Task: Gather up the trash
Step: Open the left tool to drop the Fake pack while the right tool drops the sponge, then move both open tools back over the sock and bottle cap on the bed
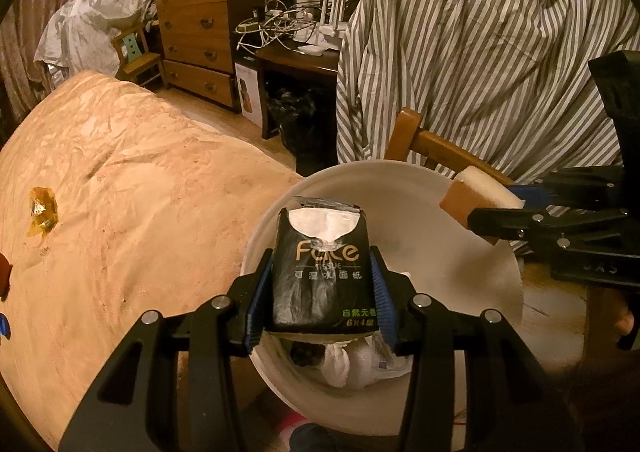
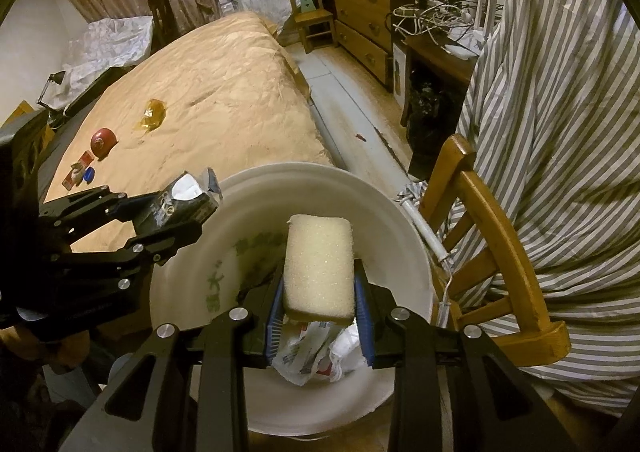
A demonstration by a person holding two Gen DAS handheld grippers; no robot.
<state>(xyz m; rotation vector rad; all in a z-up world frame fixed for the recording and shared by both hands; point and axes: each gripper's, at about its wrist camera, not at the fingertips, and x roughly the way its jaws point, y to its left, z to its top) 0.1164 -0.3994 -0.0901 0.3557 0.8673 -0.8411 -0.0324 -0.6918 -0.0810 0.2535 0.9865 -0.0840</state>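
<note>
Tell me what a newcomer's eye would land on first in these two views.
First, the white bucket in the centre, with both tools poised over it: the left hand-held gripper clamps a black tissue pack, and the right hand-held gripper clamps a pale sponge. Crumpled wrappers already lie in the bucket. Next, the tan bedspread to the left, with an amber wrapper and a red ball on it.

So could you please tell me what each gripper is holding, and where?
Left gripper: black tissue pack, by its sides. Right gripper: pale foam sponge, by its lower sides.
</note>
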